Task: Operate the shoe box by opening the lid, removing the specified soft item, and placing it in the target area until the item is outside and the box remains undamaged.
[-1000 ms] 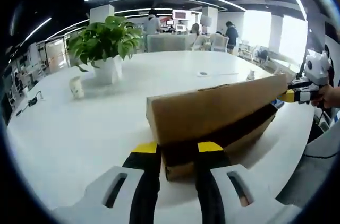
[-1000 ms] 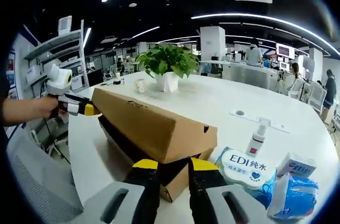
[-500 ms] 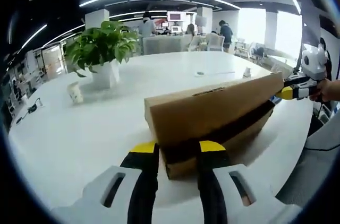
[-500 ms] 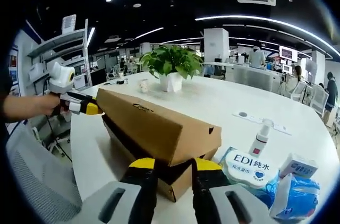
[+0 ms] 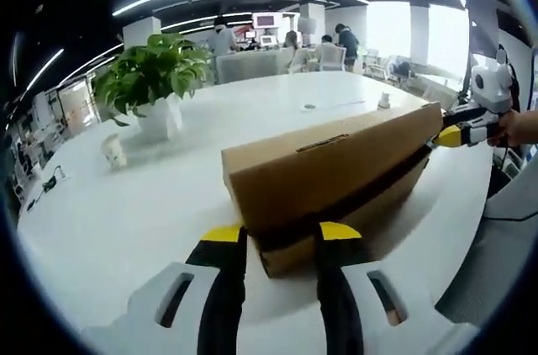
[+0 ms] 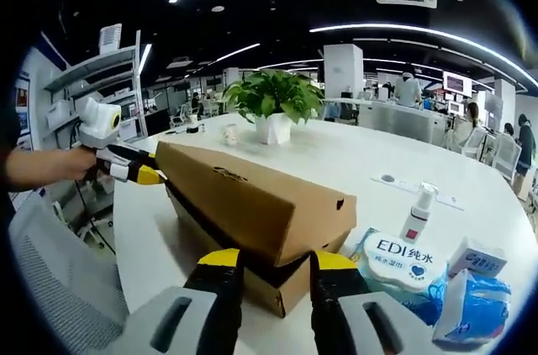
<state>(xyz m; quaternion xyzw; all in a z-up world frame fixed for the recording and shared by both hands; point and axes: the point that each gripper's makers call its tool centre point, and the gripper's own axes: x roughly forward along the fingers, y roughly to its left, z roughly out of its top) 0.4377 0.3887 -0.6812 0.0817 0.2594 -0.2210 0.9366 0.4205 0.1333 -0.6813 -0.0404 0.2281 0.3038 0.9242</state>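
Now both tongs (image 5: pixel 282 233) (image 6: pixel 273 258) parted at smooth cardboard shoe box (image 6: pixel 252 203), lid (image 5: pixel 328 166) lifted.

At the bottom of the left gripper view, the left gripper (image 5: pixel 282 241) has two black jaws capped with yellow tips, each rising from a pale grey shell with a slanted oblong slot. The right gripper (image 6: pixel 269 264) at the bottom of the right gripper view is built alike. Seen from outside at the left edge of that view, a hand (image 6: pixel 65 161) shows with what seems a dark sleeve behind it, though the edge is too dim to be sure.
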